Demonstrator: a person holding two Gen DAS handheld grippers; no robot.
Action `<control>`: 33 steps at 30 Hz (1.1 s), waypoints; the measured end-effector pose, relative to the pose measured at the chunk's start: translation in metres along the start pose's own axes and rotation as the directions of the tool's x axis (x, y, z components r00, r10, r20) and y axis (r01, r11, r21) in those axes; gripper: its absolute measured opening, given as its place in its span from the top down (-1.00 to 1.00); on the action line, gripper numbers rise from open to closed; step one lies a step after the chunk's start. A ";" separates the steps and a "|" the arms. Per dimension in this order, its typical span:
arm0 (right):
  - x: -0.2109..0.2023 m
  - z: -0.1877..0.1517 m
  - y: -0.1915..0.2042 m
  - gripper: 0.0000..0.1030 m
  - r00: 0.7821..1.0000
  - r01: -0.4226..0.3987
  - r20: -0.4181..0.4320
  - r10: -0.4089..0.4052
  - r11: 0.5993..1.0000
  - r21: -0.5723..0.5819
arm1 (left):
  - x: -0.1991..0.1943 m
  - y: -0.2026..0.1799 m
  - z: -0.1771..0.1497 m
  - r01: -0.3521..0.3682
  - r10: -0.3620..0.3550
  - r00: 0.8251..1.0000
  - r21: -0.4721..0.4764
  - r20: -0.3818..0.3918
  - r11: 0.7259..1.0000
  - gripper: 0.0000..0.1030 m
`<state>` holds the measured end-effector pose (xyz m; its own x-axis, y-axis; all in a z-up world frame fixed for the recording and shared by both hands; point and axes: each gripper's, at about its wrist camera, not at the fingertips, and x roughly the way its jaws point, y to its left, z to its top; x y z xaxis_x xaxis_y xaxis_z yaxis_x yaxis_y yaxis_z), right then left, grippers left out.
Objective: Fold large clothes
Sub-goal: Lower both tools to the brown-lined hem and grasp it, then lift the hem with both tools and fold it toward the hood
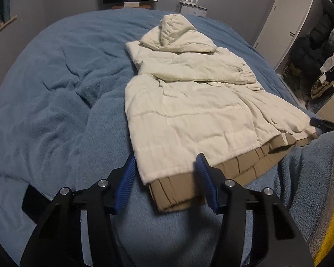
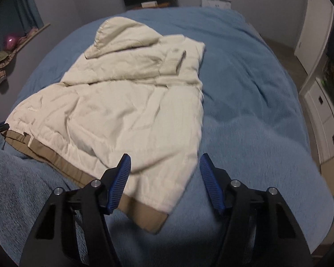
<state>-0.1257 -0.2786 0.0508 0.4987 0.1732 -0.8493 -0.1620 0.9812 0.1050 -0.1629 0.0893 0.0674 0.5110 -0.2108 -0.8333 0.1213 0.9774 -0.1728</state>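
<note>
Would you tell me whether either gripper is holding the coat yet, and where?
Neither: both grippers' fingers straddle the cream coat's hem corners without pressing.

Both wrist cameras look steeply down, close over the cream jacket's [image 1: 189, 102] near hem on the bed [image 1: 55, 89]: left view over its left corner, right view over its right corner [image 2: 127, 102], sharing the jacket.

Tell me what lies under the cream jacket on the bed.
A tan layer sticks out beneath the cream jacket along its near hem, most likely its lining or underside. Below that is the blue blanket. Anything else under the jacket is covered.
</note>
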 end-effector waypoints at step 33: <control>-0.017 0.118 0.021 0.74 0.959 0.032 0.284 -0.004 0.995 -0.095 | -0.010 0.003 0.117 0.063 -0.054 0.954 -0.019 0.294 0.998 0.74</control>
<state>-0.0369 -0.2511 0.1283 0.7209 0.1865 -0.6674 -0.2260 0.9737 0.0280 -0.0681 0.0926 0.1362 0.7310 -0.2580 -0.6318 0.1367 0.9624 -0.2349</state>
